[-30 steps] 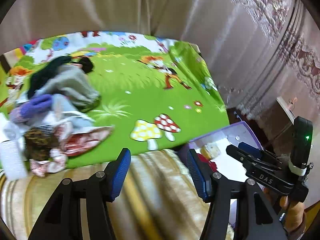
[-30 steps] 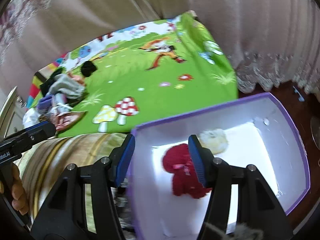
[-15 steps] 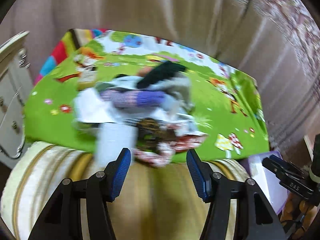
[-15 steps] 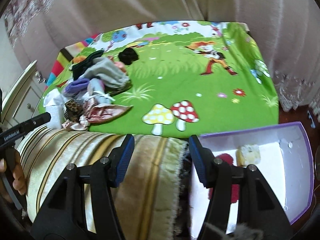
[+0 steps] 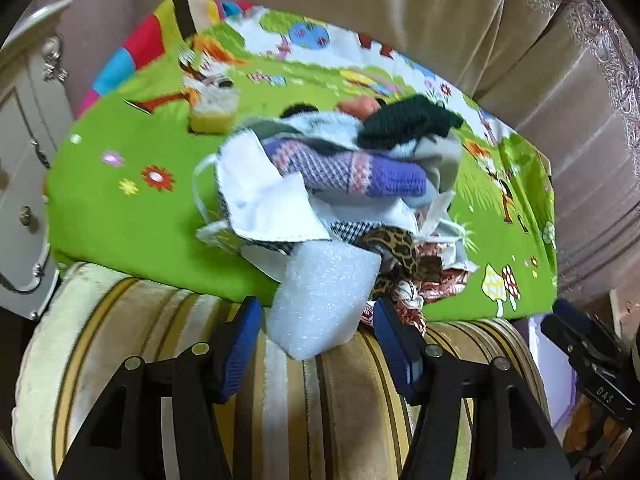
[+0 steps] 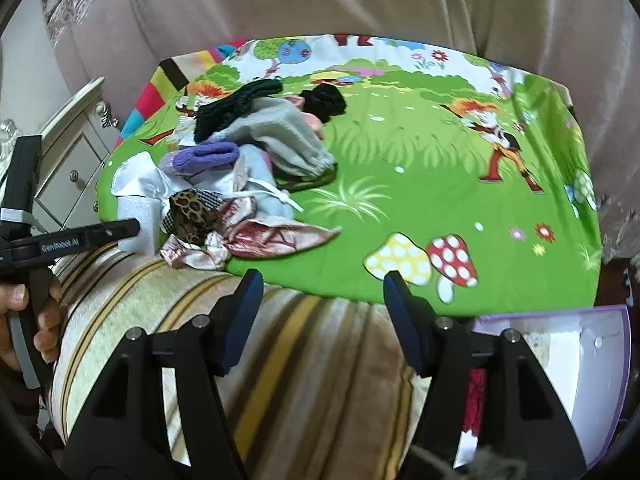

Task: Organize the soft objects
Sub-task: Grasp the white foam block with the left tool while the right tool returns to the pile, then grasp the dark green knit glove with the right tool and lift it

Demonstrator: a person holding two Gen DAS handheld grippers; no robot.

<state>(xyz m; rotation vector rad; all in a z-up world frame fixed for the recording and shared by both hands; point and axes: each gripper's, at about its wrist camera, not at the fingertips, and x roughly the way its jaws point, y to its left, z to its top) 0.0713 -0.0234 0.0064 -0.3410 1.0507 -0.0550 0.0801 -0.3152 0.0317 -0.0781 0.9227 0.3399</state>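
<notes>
A pile of soft things [image 5: 352,184] lies on the green cartoon mat [image 5: 132,200]: a purple knitted sock [image 5: 360,168], a dark green knit [image 5: 408,120], a white mask [image 5: 260,196] and a leopard-print scrunchie [image 5: 396,248]. At its near edge stands a white foam block [image 5: 320,300]. My left gripper [image 5: 318,344] is open, with the block's lower part between its fingers and the pads not pressing it. My right gripper [image 6: 322,316] hovers over the striped cushion [image 6: 280,360], its jaws opening with nothing between them. In the right wrist view the pile [image 6: 248,168] sits at the left.
A purple-rimmed white box [image 6: 580,360] holding a red plush [image 6: 476,400] sits at the lower right. A white dresser [image 6: 68,152] stands left of the mat. Curtains [image 6: 360,0] hang behind. A yellow cup [image 5: 212,114] rests on the mat behind the pile.
My left gripper swung left from the box side to the pile, and the foam block now lies between its fingers. My right gripper moved left off the box, over the cushion, and its jaws widened.
</notes>
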